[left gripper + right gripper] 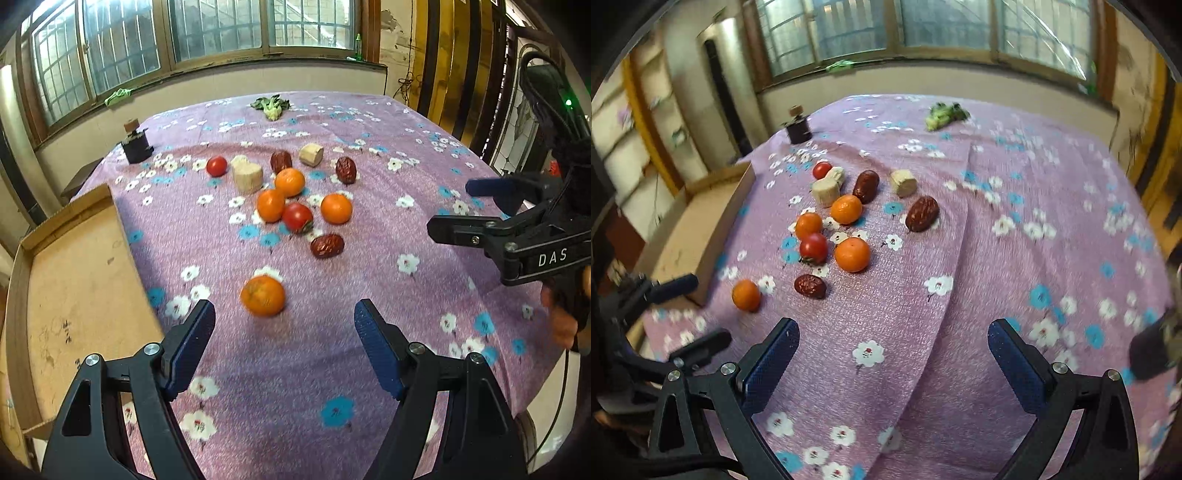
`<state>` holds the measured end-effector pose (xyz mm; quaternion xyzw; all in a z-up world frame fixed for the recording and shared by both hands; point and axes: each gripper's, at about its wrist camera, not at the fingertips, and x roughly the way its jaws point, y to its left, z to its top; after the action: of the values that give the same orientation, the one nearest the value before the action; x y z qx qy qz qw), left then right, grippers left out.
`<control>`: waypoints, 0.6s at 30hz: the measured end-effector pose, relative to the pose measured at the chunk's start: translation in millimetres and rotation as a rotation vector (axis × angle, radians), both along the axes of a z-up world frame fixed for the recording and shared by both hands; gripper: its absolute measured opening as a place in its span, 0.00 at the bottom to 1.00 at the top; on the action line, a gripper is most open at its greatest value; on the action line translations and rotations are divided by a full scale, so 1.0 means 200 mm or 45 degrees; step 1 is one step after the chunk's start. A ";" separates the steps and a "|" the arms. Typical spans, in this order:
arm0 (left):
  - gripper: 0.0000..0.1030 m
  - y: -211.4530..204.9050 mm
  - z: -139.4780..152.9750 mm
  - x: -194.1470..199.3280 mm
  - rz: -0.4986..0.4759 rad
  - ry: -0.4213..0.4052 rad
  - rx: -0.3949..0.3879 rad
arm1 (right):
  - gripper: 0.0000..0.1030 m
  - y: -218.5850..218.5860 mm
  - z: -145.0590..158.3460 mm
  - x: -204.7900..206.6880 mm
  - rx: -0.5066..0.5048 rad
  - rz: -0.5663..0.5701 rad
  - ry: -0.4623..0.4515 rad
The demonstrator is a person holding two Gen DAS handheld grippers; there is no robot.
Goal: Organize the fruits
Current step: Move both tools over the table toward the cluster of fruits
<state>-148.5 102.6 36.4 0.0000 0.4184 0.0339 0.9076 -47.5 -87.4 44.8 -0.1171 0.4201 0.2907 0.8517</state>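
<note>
A: We start with the cardboard tray [74,280], the biggest thing on the flowered tablecloth [332,332], and it holds no fruit yet, so we judge the sorting has barely begun

B: Agreed. Beside the tray's long wall lies a lone orange [263,295]; farther from the tray sits the cluster of three more oranges, two tomatoes, three red dates and some pale root chunks

A: Our left gripper [284,314] hangs nearest the tray, tilted down at the cloth, jaws wide with nothing between them, and the lone orange sits just ahead of its fingertips

B: So we read the step as reaching for that orange. Next we need to lower until the pads straddle it, close gently since it will roll, then carry it over the tray wall

A: Our right gripper [894,339] hovers well away from the tray, also angled down, spread fully and empty
</note>
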 end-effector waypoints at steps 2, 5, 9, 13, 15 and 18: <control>0.75 0.02 -0.01 -0.02 0.002 0.016 -0.016 | 1.00 0.04 0.01 -0.02 -0.053 0.043 -0.039; 0.75 0.05 -0.02 -0.04 0.012 0.027 -0.029 | 1.00 0.09 0.01 -0.06 -0.120 0.107 -0.079; 0.75 0.07 -0.02 -0.06 0.017 0.028 -0.037 | 1.00 0.12 0.03 -0.09 -0.136 0.157 -0.120; 0.75 0.08 -0.01 -0.07 0.004 0.023 -0.046 | 1.00 0.13 0.06 -0.10 -0.120 0.171 -0.135; 0.75 0.08 0.00 -0.07 0.000 0.024 -0.052 | 1.00 0.14 0.08 -0.10 -0.114 0.182 -0.137; 0.76 0.07 0.00 -0.06 -0.013 0.020 -0.054 | 1.00 0.15 0.08 -0.10 -0.120 0.195 -0.140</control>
<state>-160.2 116.1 36.9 -0.0170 0.4262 0.0205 0.9043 -68.3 -57.6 61.7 -0.2045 0.3758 0.3282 0.8422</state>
